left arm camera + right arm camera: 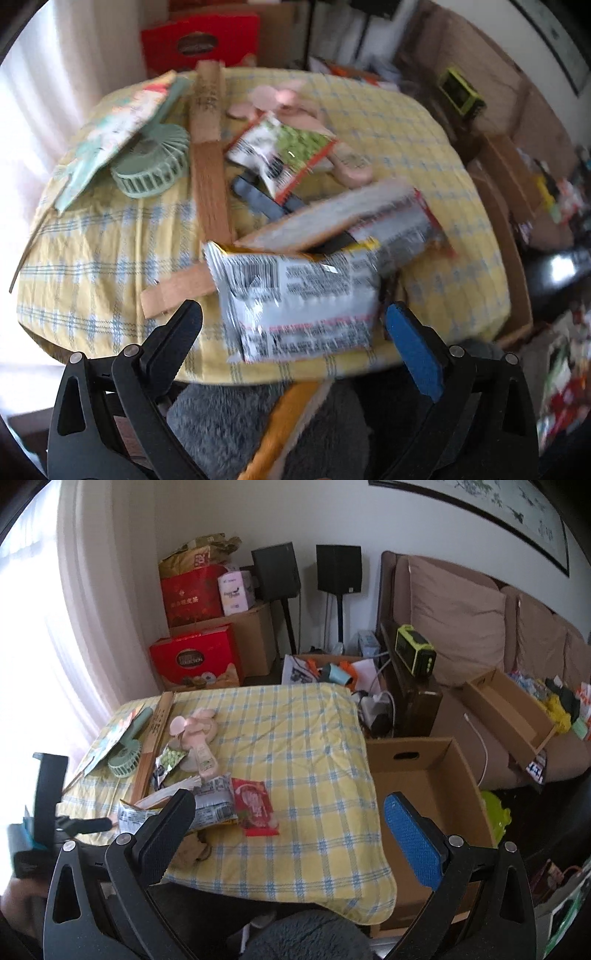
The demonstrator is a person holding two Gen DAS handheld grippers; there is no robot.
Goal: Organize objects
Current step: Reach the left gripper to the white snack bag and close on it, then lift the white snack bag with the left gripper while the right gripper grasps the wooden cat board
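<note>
- Lower red box (pixel 195 657), on the floor past the far edge of the surface: a dark oval label reads "COLLECTION"; the word above it is too small to read.
- Upper red box (pixel 192 594): gold Chinese characters, not legible.
- Silver packet (pixel 295 299) at the near edge of the surface: dense black print, blurred.
- Wooden strip (pixel 159 720) at the far left corner: vertical characters, unreadable.

Brown sofa (pixel 461 627), two black speakers (pixel 338 568), framed painting (pixel 480 513)
</note>
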